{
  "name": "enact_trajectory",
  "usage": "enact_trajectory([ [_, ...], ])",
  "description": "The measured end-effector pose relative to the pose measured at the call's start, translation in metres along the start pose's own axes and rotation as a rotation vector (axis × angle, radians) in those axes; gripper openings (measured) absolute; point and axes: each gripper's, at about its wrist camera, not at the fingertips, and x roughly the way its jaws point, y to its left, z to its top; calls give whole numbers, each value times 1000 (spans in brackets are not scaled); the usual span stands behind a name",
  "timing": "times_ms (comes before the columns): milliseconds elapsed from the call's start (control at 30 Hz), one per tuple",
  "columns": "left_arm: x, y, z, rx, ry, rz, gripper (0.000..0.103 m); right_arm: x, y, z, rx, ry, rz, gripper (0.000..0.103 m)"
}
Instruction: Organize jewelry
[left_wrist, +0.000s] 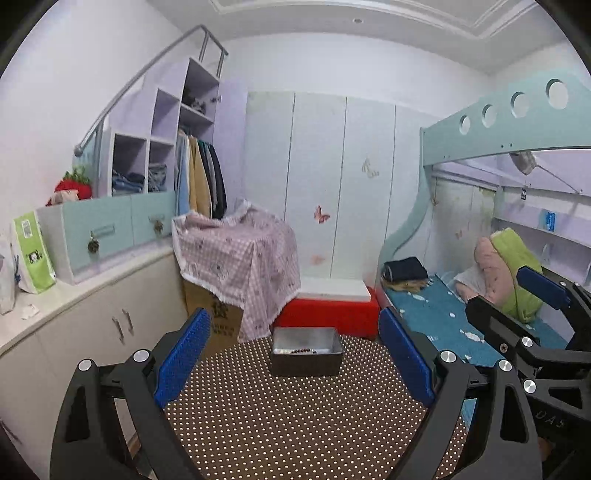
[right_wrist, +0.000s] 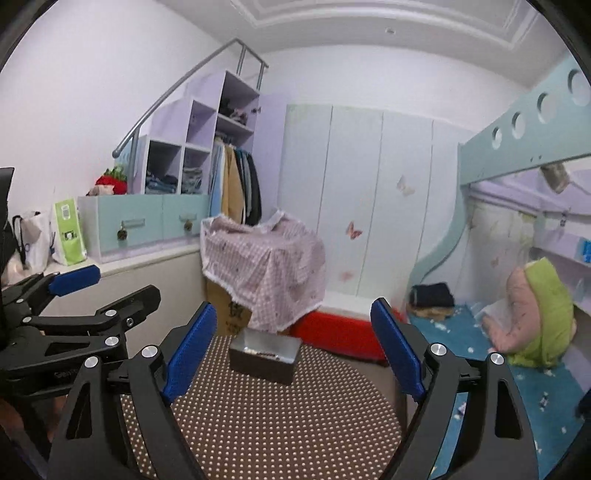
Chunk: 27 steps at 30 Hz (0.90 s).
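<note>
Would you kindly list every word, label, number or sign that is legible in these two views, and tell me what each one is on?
Nothing here reads with certainty.
Cardboard box: dark printed characters, too blurred to read.
Green bag on the counter: white labels, too small to read.
Right gripper body in the left wrist view: faint embossed letters, possibly "DAS", not certain.
Blue tag on the shelf by the bed: unreadable.

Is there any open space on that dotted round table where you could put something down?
Plenty. The dotted table is bare from the dark box near its far edge forward to the left gripper and right gripper. The box's own floor already holds beaded jewelry.
</note>
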Motion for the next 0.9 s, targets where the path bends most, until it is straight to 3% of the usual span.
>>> enact_trajectory([
  [500,-42,-13,-2,59,-130,22,89,-28,1,2,18,-79,-41,85],
  [900,-39,-16,-2,61,-144,18,89,-30,-2,-1,23,-79,-45,85],
])
